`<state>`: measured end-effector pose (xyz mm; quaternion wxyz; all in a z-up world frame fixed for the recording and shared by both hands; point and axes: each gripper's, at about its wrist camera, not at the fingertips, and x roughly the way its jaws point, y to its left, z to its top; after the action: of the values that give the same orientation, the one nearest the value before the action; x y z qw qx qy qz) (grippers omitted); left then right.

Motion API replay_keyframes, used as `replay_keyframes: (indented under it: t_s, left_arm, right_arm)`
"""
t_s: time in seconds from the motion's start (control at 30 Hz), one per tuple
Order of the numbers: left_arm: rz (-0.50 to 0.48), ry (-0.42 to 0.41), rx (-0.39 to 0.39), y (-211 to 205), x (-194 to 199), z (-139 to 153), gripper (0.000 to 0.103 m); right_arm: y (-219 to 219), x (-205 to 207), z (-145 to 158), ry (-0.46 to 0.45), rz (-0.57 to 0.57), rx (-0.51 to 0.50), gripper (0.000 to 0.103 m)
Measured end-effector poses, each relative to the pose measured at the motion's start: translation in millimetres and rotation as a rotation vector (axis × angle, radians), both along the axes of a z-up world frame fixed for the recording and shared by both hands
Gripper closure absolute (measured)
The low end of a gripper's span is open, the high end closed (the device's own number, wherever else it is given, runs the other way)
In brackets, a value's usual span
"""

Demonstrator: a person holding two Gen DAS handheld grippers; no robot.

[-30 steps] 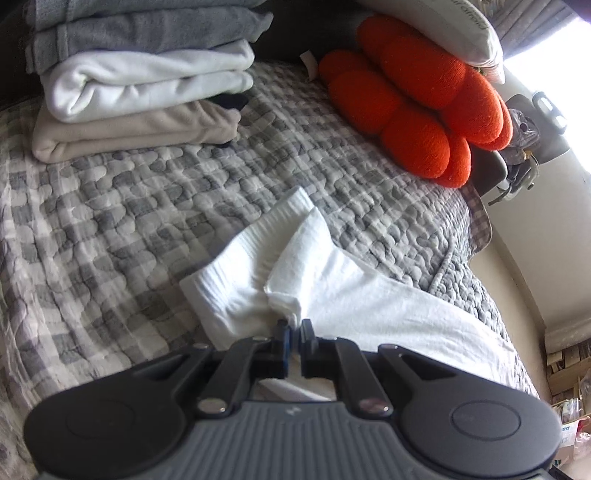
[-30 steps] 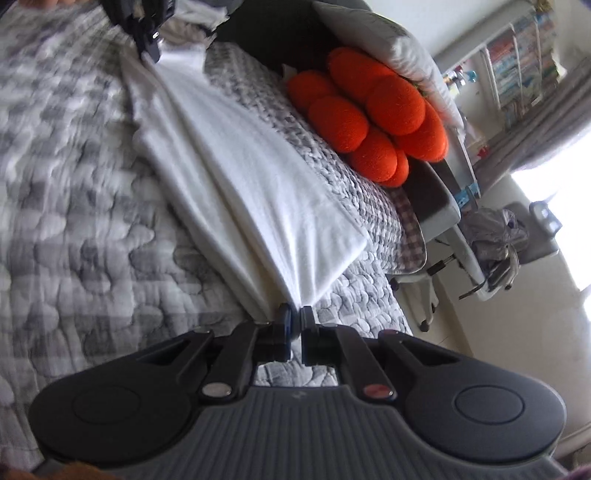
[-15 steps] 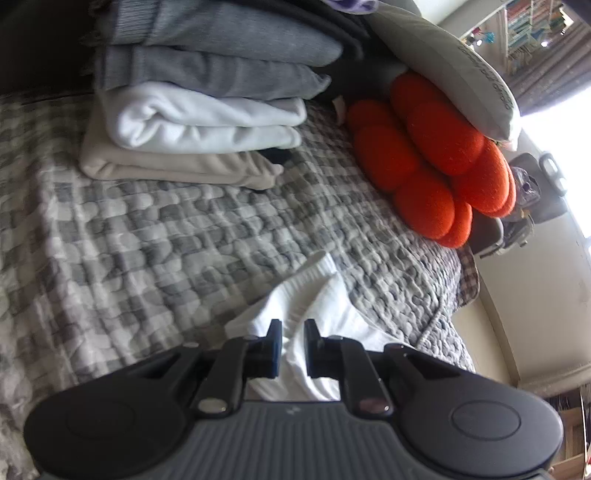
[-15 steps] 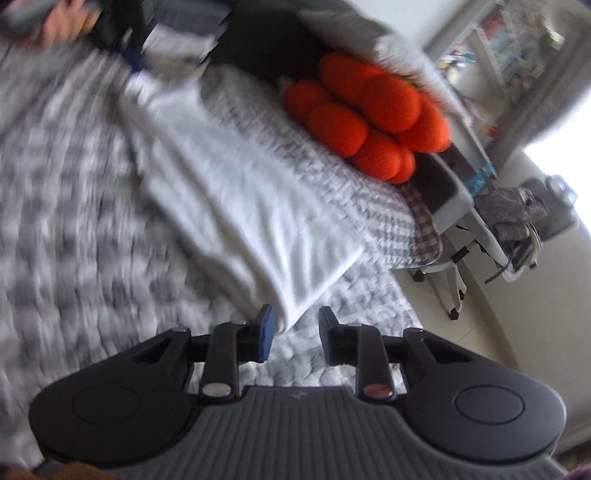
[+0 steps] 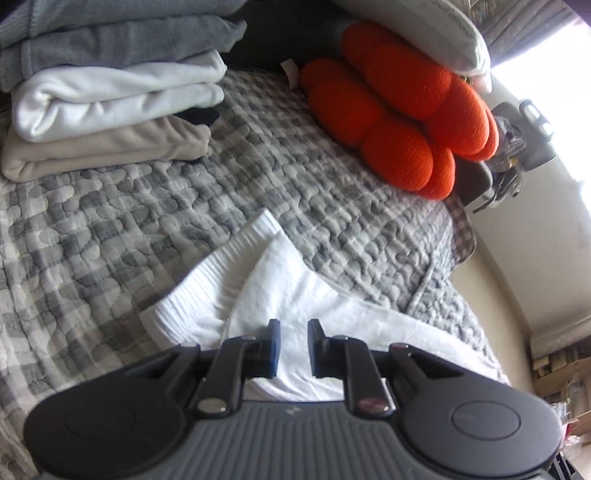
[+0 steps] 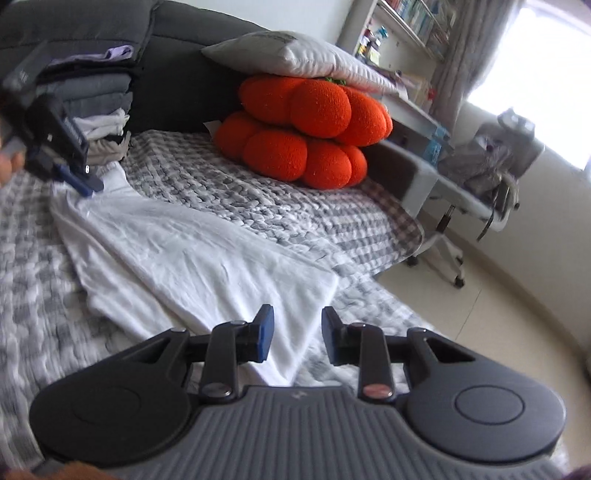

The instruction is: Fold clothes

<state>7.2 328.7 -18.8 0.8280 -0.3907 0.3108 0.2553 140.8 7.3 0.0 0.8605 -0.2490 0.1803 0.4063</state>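
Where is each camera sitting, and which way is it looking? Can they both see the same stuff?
Left wrist: sits on the left gripper, looking down along its parted fingers at the end of the white garment and the stack of folded clothes on the quilt; only that gripper shows.
Right wrist: sits on the right gripper, looking along the garment's length toward the window; its own parted fingers, the left gripper and a bit of hand show.
Shared: the garment, quilt, folded stack, orange cushion and pillow.

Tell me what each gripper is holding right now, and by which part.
Nothing is held. The left gripper and the right gripper have just been opening; their jaws stand apart with no cloth pinched, and the white garment lies on the bed.
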Motion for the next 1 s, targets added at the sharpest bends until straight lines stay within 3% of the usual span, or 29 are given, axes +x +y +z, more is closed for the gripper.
replay_keyframes:
  t_s: [0.17,0.33,0.5,0.63,0.83,0.87,1.0]
  left_arm:
    - [0.026,0.018,0.004,3.1,-2.4,-0.9,0.081]
    - [0.045,0.031,-0.016,8.0,-3.9,-3.3,0.08]
    - [0.024,0.014,-0.01,3.2,-1.7,-0.7,0.08]
    - [-0.001,0.032,0.028,-4.9,3.6,-0.5,0.077]
    - [-0.016,0.064,0.035,-4.5,6.8,-4.7,0.075]
    - [-0.013,0.066,0.033,-3.6,6.0,-5.1,0.075]
    - [-0.008,0.074,0.036,-3.3,5.8,-5.5,0.075]
  right_arm:
    - [6.0,8.7,-23.0,0.095,-0.01,-0.06,0.072]
    - [7.3,6.2,-13.9,0.117,-0.007,-0.064,0.072]
    - [18.0,2.3,-8.4,0.09,-0.011,-0.006,0.072]
    - [35.6,11.6,-3.0,0.121,-0.043,0.044,0.072]
    - [60.0,47.4,-17.5,0.27,-0.16,0.062,0.069]
    - [57.7,54.9,-20.8,0.301,-0.181,0.089,0.063]
    - [49.2,75.2,-16.6,0.375,-0.234,0.165,0.063]
